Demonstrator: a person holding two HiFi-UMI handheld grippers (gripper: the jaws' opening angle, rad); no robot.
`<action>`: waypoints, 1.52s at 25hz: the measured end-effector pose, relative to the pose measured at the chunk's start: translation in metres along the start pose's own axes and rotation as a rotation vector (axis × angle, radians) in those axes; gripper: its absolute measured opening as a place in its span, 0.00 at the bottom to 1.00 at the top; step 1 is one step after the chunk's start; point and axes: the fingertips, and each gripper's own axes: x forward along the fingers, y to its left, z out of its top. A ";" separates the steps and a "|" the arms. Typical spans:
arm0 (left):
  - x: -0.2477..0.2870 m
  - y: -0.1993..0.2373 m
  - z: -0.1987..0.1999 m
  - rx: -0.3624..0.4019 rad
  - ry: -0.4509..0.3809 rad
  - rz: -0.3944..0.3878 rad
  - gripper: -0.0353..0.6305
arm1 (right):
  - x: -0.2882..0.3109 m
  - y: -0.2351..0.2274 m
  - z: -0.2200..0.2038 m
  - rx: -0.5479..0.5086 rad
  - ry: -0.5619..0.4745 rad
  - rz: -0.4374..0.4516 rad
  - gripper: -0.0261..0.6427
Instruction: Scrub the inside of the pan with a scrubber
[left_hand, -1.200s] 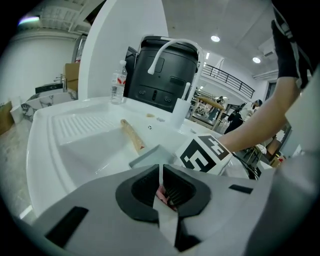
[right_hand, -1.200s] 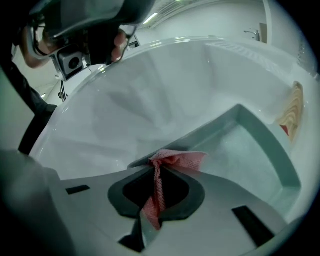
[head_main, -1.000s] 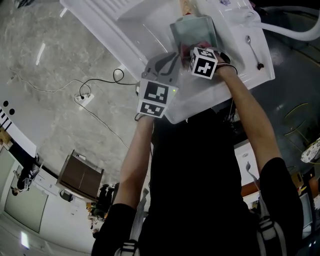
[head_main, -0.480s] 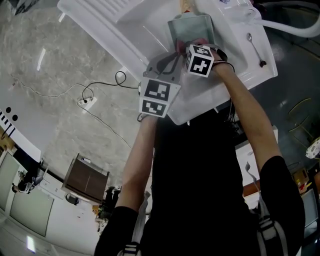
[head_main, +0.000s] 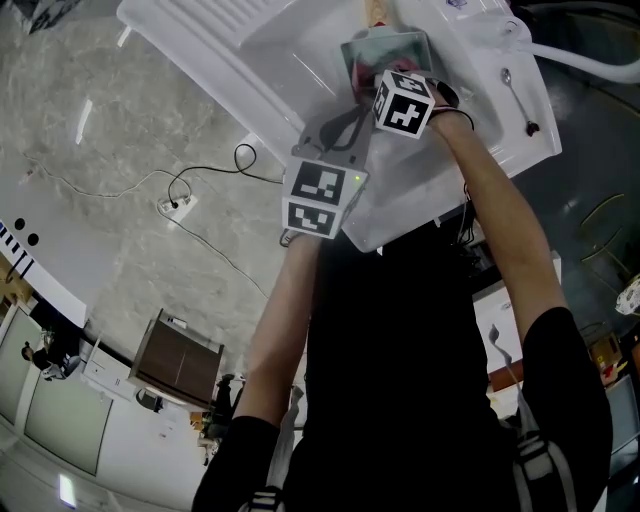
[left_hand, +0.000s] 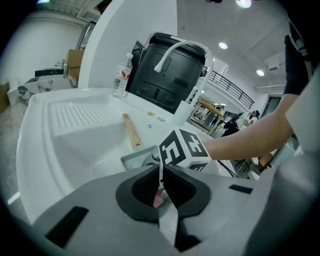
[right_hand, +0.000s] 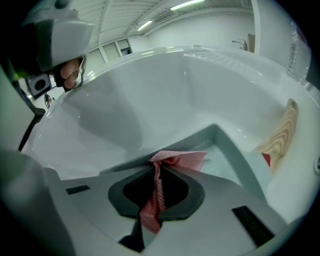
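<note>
right gripper fingers clamped on red scrubber inside the pan; pan's in the sink; left gripper fingers pinching its rim

Bare room is left in the basin between the ribbed drainboard and the pan. The pan's near side is crowded by the left gripper, clamped on its rim, and by the right gripper with its scrubber. A wooden stick is laid just beside the pan. The far rim is barred by a tap and a bottle.
</note>
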 end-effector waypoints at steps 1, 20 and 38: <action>0.000 0.002 0.000 -0.011 -0.005 0.002 0.13 | -0.001 -0.005 0.003 0.001 -0.007 -0.012 0.11; 0.001 0.008 0.003 0.009 -0.021 0.001 0.13 | -0.015 -0.069 0.022 0.097 -0.124 -0.294 0.11; 0.001 0.012 0.007 -0.011 -0.021 0.017 0.13 | -0.011 -0.027 -0.001 0.042 -0.061 -0.202 0.11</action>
